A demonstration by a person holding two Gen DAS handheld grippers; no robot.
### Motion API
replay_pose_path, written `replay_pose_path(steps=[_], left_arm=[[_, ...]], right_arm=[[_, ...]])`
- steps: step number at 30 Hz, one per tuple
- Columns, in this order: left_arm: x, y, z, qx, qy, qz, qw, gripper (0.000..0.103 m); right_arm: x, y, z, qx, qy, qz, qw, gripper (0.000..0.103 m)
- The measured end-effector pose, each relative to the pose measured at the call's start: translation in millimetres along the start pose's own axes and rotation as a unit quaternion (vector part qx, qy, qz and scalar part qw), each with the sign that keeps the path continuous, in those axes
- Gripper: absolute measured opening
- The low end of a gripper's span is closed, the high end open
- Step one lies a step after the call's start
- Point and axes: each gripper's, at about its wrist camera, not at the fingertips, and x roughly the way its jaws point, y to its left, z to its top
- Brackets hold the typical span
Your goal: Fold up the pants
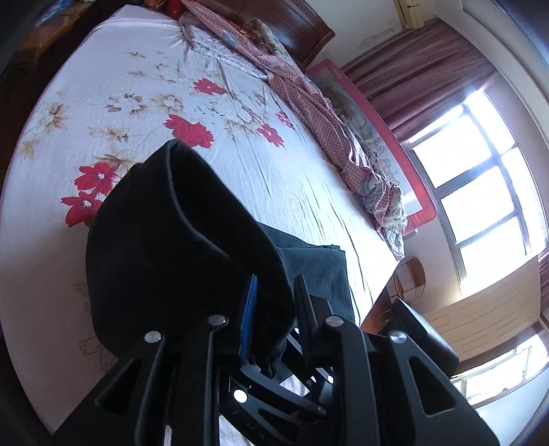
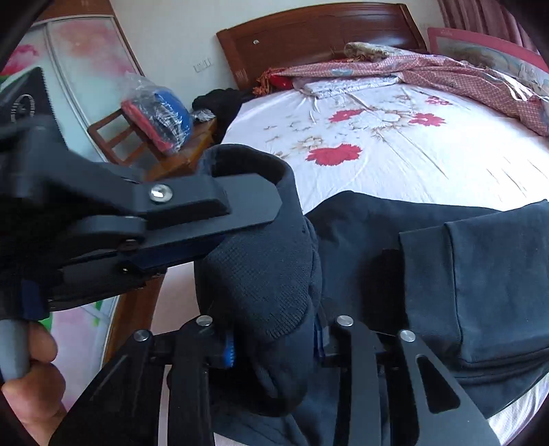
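I have both tools clamped on the dark pants (image 2: 463,274). My left tool (image 1: 274,302) and right tool (image 2: 274,338) each pinch bunched fabric above the bed (image 1: 274,178).

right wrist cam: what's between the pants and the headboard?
Only floral bedsheet, then the crumpled pink checked quilt in front of the headboard. Pants lie at the near edge. Right wrist view.

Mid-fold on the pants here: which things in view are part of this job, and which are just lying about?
Part of the job:
- dark pants
- left tool, shut on the pants
- right tool, shut on the pants
- bed sheet, the folding surface

Lying about:
- patterned quilt
- bagged clothes on wooden chair
- headboard
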Motion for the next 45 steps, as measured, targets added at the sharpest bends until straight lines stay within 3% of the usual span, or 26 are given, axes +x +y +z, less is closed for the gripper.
replay_pose_path(steps=[1, 2, 3, 4, 5, 7, 10, 16, 18, 19, 20, 22, 24, 25, 28, 30, 32, 34, 35, 40, 42, 45], left_arm=[[-6.7, -5.8, 0.6, 0.007, -0.010, -0.003, 0.9999, 0.029], [-19.6, -12.9, 1.1, 0.015, -0.029, -0.017, 0.9993, 0.052], [-31.6, -19.1, 1.6, 0.023, -0.049, -0.019, 0.9983, 0.086], [-47.6, -26.9, 2.2, 0.038, -0.080, -0.013, 0.9960, 0.097], [-66.6, -36.0, 0.2, 0.061, -0.119, -0.006, 0.9910, 0.101], [-89.8, -49.2, -0.3, 0.105, -0.154, -0.011, 0.9825, 0.101], [-98.6, -60.9, -6.2, 0.153, -0.167, 0.035, 0.9734, 0.101], [-55.2, -58.0, -31.3, 0.191, -0.110, 0.082, 0.9721, 0.101], [-34.8, -57.8, -41.7, 0.199, -0.081, 0.075, 0.9738, 0.101], [-25.8, -58.1, -46.3, 0.202, -0.069, 0.077, 0.9740, 0.101], [-14.7, -57.7, -51.3, 0.206, -0.052, 0.082, 0.9738, 0.101], [5.8, -55.0, -61.7, 0.210, -0.014, 0.095, 0.9729, 0.101], [16.9, -51.8, -71.6, 0.208, 0.009, 0.101, 0.9728, 0.101], [20.7, -49.0, -77.3, 0.204, 0.016, 0.105, 0.9732, 0.101], [26.9, -41.6, -91.0, 0.183, 0.026, 0.109, 0.9767, 0.101], [31.8, -35.4, -100.4, 0.160, 0.040, 0.099, 0.9814, 0.101], [39.0, -31.4, -108.4, 0.150, 0.056, 0.098, 0.9823, 0.101], [43.1, -30.3, -112.7, 0.149, 0.065, 0.103, 0.9814, 0.101], [43.3, -30.7, -114.1, 0.148, 0.068, 0.100, 0.9816, 0.101], [34.9, -35.0, -112.7, 0.147, 0.058, 0.097, 0.9826, 0.101], [32.3, -31.1, -109.2, 0.137, 0.057, 0.095, 0.9844, 0.101], [32.3, -23.5, -106.8, 0.115, 0.059, 0.092, 0.9874, 0.101]], right_arm=[[-3.2, -6.5, 3.6, 0.015, 0.003, 0.019, 1.000, 0.025], [-8.3, -12.3, 6.5, 0.031, 0.002, 0.037, 0.999, 0.025], [-17.8, -20.3, 9.1, 0.046, -0.006, 0.051, 0.998, 0.025], [-29.7, -27.4, 13.0, 0.056, -0.020, 0.063, 0.996, 0.025], [-41.6, -34.7, 17.7, 0.065, -0.034, 0.067, 0.995, 0.025], [-67.7, -56.3, 26.3, 0.089, -0.062, 0.070, 0.992, 0.025], [-110.3, -104.2, 25.4, 0.143, -0.117, 0.072, 0.980, 0.025], [-158.3, -218.7, -17.9, 0.246, -0.190, 0.018, 0.950, 0.024], [-155.3, -251.6, -39.0, 0.275, -0.186, -0.014, 0.943, 0.024], [-145.1, -270.4, -52.6, 0.302, -0.162, -0.023, 0.939, 0.026], [-134.5, -284.4, -65.6, 0.331, -0.127, -0.044, 0.934, 0.033], [-142.2, -289.6, -79.6, 0.356, -0.141, -0.025, 0.924, 0.038], [-159.2, -281.4, -74.9, 0.361, -0.148, -0.036, 0.920, 0.059], [-171.1, -278.9, -75.3, 0.376, -0.161, -0.028, 0.912, 0.074], [-205.0, -280.2, -79.8, 0.403, -0.176, -0.041, 0.897, 0.076], [-213.9, -275.4, -78.0, 0.400, -0.177, 0.001, 0.899, 0.076], [-217.1, -266.0, -70.5, 0.397, -0.164, 0.030, 0.903, 0.066], [-209.4, -263.9, -66.0, 0.411, -0.148, 0.061, 0.897, 0.060], [-202.2, -263.8, -65.2, 0.420, -0.130, 0.055, 0.897, 0.056], [-171.6, -268.7, -78.2, 0.446, -0.094, 0.018, 0.890, 0.054], [-162.9, -268.1, -74.6, 0.441, -0.092, 0.012, 0.893, 0.042], [-150.2, -263.0, -61.5, 0.386, -0.074, -0.028, 0.919, 0.005]])
